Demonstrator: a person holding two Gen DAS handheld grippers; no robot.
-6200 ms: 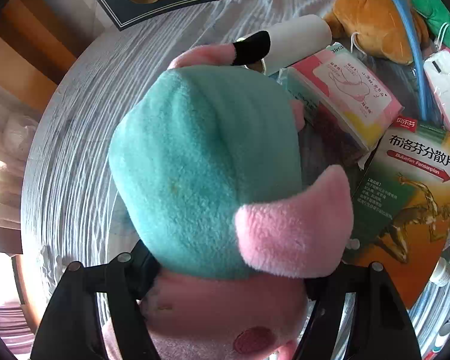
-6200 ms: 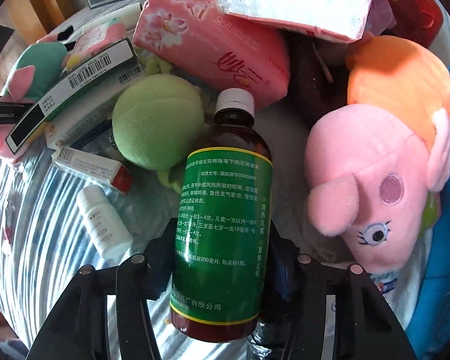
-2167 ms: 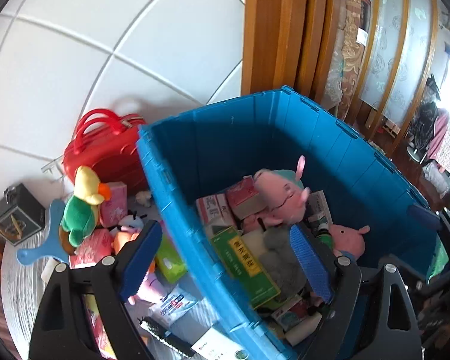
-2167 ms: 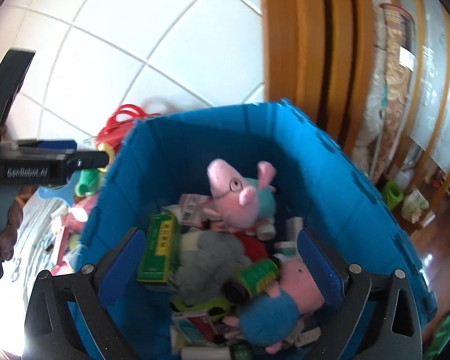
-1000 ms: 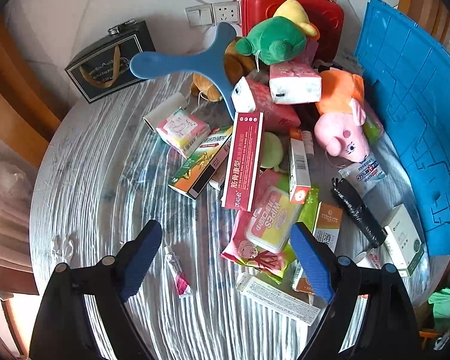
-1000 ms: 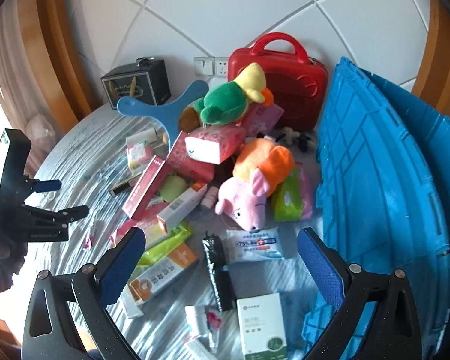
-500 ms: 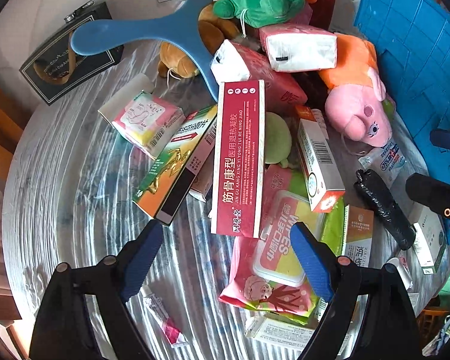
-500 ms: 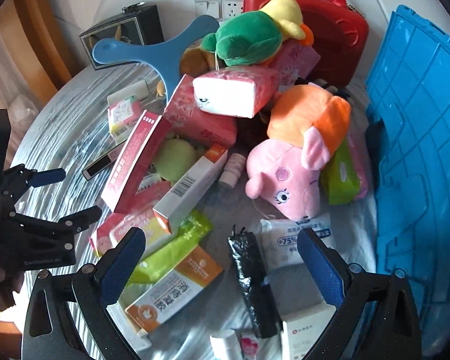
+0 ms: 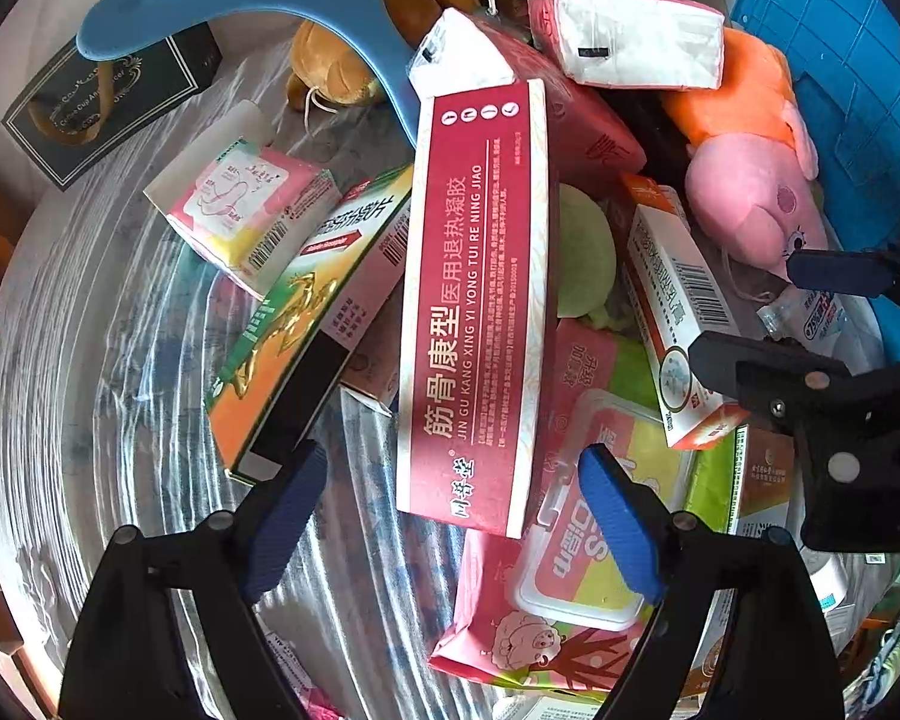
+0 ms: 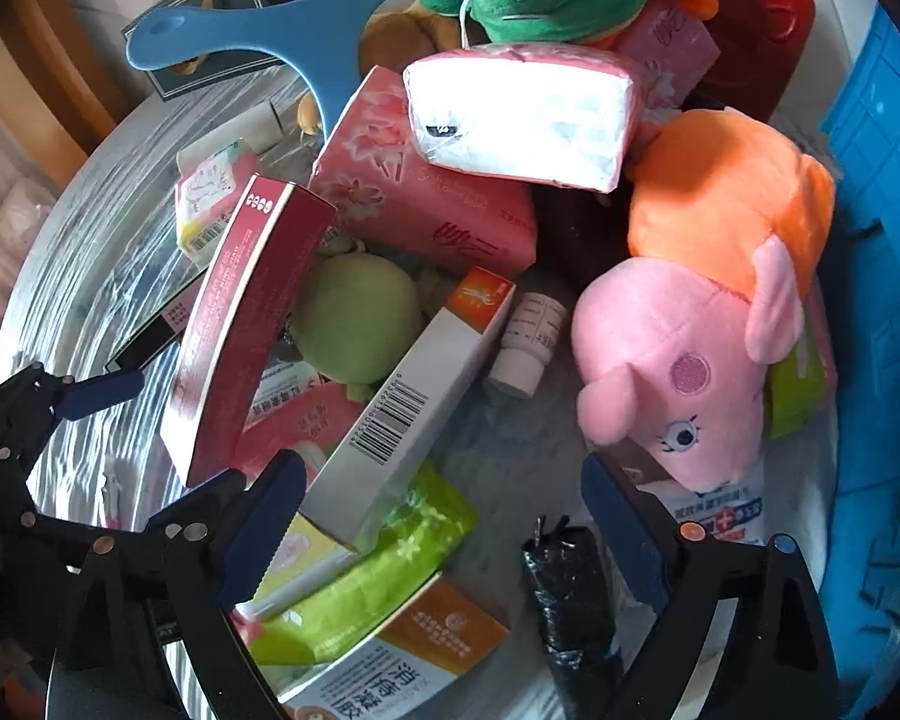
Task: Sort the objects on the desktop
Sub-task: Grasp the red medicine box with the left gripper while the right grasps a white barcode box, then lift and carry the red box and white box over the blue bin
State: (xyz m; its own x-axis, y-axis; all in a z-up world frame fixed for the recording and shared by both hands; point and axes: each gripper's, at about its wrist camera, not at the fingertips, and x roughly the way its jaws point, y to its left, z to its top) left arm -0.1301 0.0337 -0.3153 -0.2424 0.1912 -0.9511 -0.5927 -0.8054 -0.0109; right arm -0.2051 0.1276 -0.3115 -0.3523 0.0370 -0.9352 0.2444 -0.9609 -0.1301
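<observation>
Both grippers, left gripper (image 9: 450,516) and right gripper (image 10: 444,528), are hovering spread apart and empty; the red box (image 9: 474,312) is lying at twelve o'clock, likely needing a clamp next.

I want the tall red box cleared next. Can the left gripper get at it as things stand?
Probably yes. The left gripper is open, and the red box lies on top of the pile right ahead, its near end between the fingers with nothing covering it.
</observation>
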